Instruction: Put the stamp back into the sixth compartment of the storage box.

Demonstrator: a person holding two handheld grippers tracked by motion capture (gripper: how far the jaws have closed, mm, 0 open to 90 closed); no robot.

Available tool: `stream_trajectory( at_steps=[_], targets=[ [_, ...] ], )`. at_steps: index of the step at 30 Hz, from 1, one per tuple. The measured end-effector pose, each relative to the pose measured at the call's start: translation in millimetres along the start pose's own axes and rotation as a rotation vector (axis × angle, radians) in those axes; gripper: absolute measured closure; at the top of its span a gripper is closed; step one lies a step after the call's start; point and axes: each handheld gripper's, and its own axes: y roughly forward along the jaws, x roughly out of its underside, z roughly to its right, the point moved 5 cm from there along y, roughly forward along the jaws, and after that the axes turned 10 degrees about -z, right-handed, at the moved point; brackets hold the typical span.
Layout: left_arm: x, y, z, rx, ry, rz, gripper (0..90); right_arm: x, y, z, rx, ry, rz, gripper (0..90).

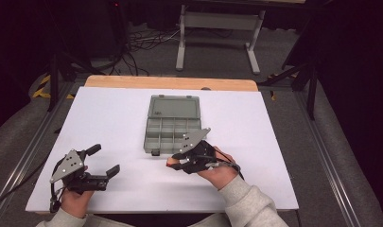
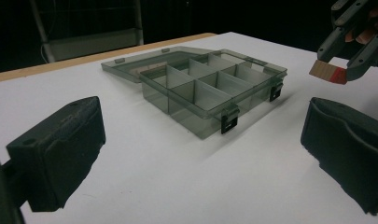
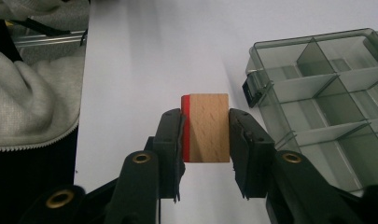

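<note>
A translucent grey compartment box (image 1: 172, 124) lies open in the middle of the white table (image 1: 113, 113), its lid flat behind it and its compartments empty. My right gripper (image 1: 176, 163) hovers just in front of the box's near right corner, shut on a small wooden block (image 3: 207, 119) with one red face. In the left gripper view the block (image 2: 327, 72) hangs above the table to the right of the box (image 2: 210, 88). My left gripper (image 1: 104, 160) rests at the table's front left, open and holding nothing.
The table's wooden far edge (image 1: 170, 82) shows behind the white surface. A grey sleeve (image 3: 32, 98) lies left of the right gripper. Metal rails (image 1: 331, 161) flank the table, and a frame's legs (image 1: 217, 38) stand beyond it.
</note>
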Motion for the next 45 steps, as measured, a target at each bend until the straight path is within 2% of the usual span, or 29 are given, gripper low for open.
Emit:
stream_trajectory(
  at_steps=[15, 20, 45],
  targets=[
    [0.1, 0.2, -0.2, 0.001, 0.004, -0.002, 0.7, -11.9, -10.5, 14.3, 0.037, 0.03, 0.017, 66.2],
    [0.2, -0.1, -0.2, 0.0, 0.0, -0.002, 0.7, -16.9, -12.8, 19.0, 0.032, 0.034, 0.028, 66.1],
    [0.1, -0.5, -0.9, -0.003, 0.005, -0.001, 0.7, -36.4, -9.5, 45.4, 0.062, 0.059, 0.02, 66.1]
  ],
)
